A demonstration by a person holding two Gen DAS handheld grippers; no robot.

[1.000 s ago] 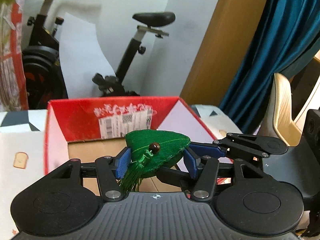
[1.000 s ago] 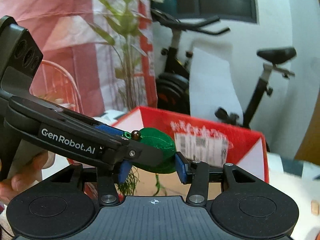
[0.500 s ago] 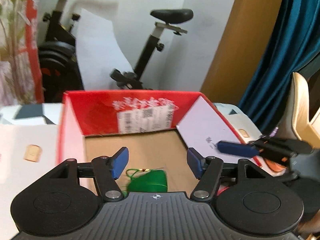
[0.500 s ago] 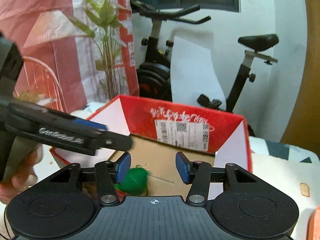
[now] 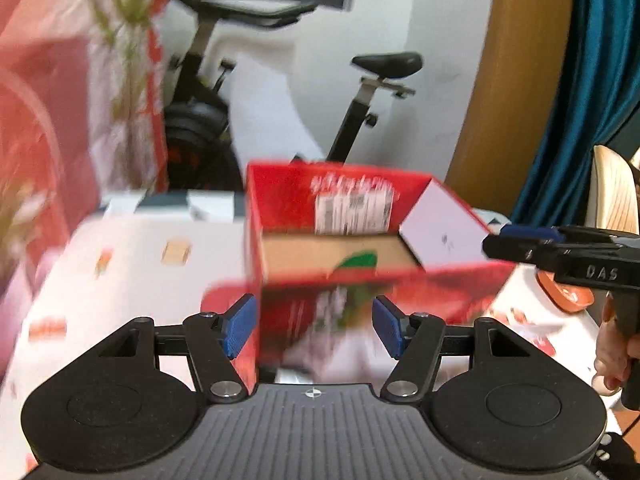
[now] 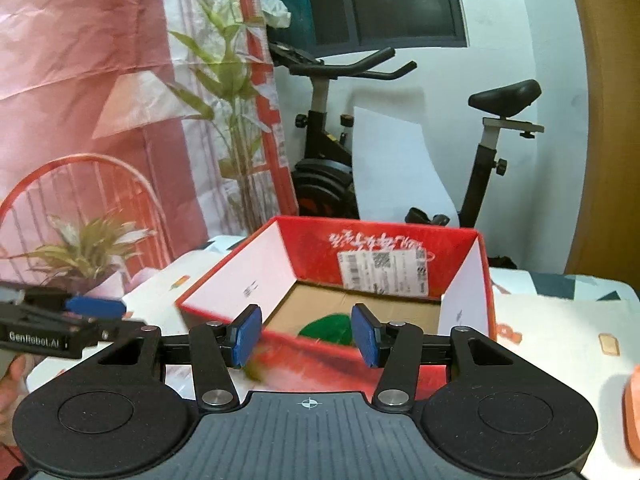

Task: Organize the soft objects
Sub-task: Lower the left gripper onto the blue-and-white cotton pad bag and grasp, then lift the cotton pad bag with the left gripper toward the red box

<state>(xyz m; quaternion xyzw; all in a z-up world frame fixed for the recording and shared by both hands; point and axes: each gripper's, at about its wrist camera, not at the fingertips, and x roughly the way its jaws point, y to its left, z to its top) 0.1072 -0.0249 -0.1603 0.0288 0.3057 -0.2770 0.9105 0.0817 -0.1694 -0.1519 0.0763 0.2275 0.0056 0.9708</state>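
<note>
A green soft pouch (image 5: 357, 261) lies on the cardboard floor of an open red box (image 5: 332, 196); it also shows in the right wrist view (image 6: 329, 329) inside the red box (image 6: 384, 244), near the front wall. My left gripper (image 5: 313, 329) is open and empty, in front of the box. My right gripper (image 6: 306, 335) is open and empty, just short of the box's front edge. Each gripper shows in the other's view, the right one (image 5: 560, 246) beside the box and the left one (image 6: 60, 322) at the far left.
The box stands on a white patterned tablecloth (image 5: 132, 264). An orange object (image 5: 564, 292) lies right of the box. A potted plant (image 6: 84, 256) stands at the table's left. An exercise bike (image 6: 332, 152) and a blue curtain (image 5: 600, 80) are behind the table.
A second ago both grippers pinched the green pouch above the box. They opened, the pouch dropped into the box, and both grippers have pulled back from it.
</note>
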